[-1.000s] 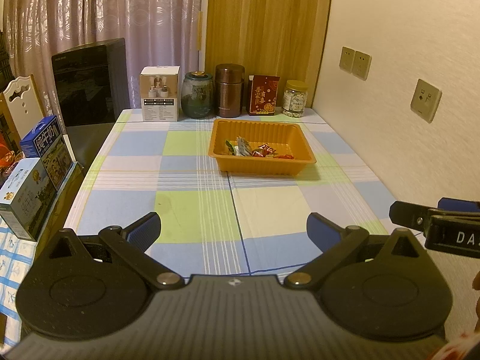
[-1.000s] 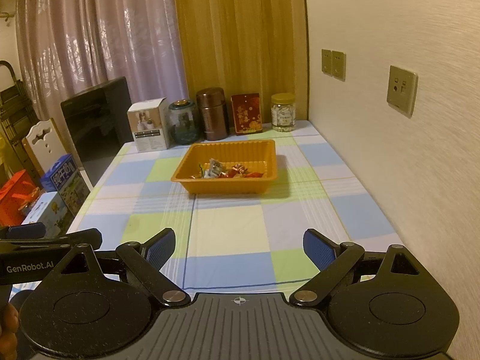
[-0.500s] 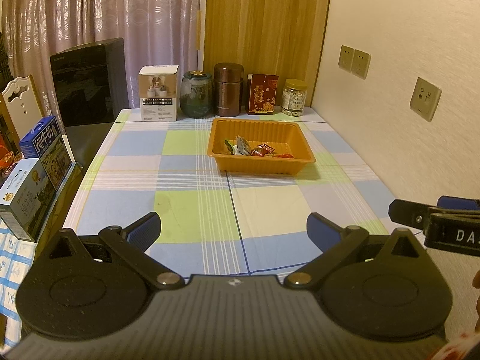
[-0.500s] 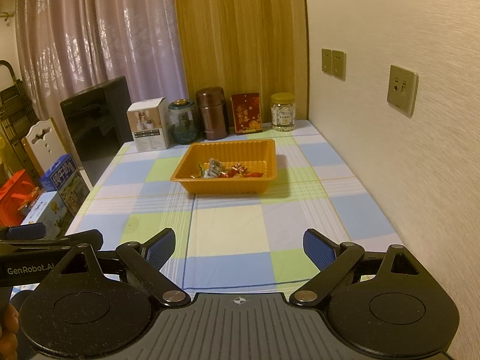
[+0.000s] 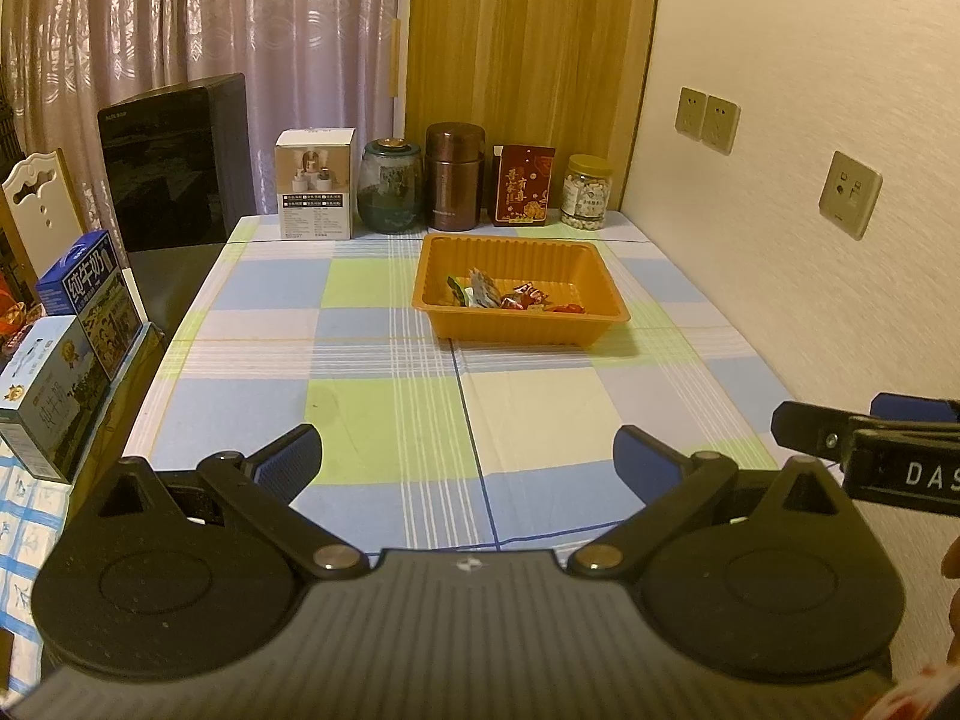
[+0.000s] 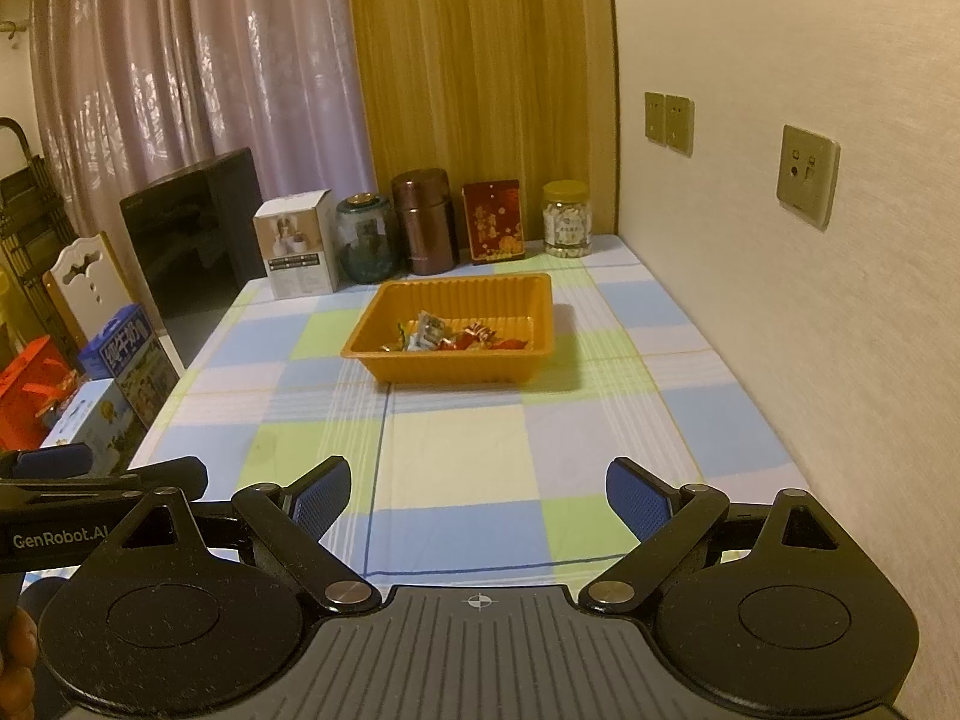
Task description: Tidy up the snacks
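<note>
Now | L gripper + R gripper: both wide open, empty | snacks in orange tray, table's far-right part, straight ahead, well apart; neither clearly nearer

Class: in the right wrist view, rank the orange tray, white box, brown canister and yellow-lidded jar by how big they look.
1. Orange tray, though it stands nearer the camera.
2. White box.
3. Brown canister.
4. Yellow-lidded jar.
</note>
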Demonstrator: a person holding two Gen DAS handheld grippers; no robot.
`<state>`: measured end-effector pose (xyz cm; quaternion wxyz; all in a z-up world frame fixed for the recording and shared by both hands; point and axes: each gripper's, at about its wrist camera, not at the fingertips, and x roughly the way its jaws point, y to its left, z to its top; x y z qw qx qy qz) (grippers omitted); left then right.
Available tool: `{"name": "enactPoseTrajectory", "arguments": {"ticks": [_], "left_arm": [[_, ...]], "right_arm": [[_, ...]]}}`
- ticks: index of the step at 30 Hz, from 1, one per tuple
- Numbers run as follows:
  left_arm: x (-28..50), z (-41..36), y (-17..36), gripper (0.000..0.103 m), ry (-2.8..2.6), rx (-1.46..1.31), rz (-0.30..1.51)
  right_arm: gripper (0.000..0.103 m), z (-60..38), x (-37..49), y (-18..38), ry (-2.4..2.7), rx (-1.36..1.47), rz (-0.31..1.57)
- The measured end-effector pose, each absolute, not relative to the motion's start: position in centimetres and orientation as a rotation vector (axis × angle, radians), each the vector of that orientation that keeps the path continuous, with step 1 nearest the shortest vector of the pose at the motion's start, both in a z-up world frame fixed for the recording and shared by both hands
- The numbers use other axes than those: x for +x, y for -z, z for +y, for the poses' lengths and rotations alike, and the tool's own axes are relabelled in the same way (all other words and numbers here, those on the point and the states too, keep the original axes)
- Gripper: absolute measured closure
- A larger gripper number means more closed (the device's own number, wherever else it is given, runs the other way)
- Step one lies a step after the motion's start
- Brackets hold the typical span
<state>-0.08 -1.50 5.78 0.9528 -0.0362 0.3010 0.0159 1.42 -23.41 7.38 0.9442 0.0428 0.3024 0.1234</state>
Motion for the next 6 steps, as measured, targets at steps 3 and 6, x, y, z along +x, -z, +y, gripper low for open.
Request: {"name": "enactPoseTrajectory", "arguments": {"ticks": [3, 6], "left_arm": [[-0.2, -1.5, -5.61, 0.0, -0.035, -0.074, 0.602], [-0.3, -1.43, -5.44, 0.0, -0.042, -0.073, 0.595]], "right_arm": [[0.011, -23.42, 1.43, -7.38, -0.252, 0.086, 0.616], [0.011, -23.43, 1.44, -7.38, -0.252, 0.086, 0.617]]}}
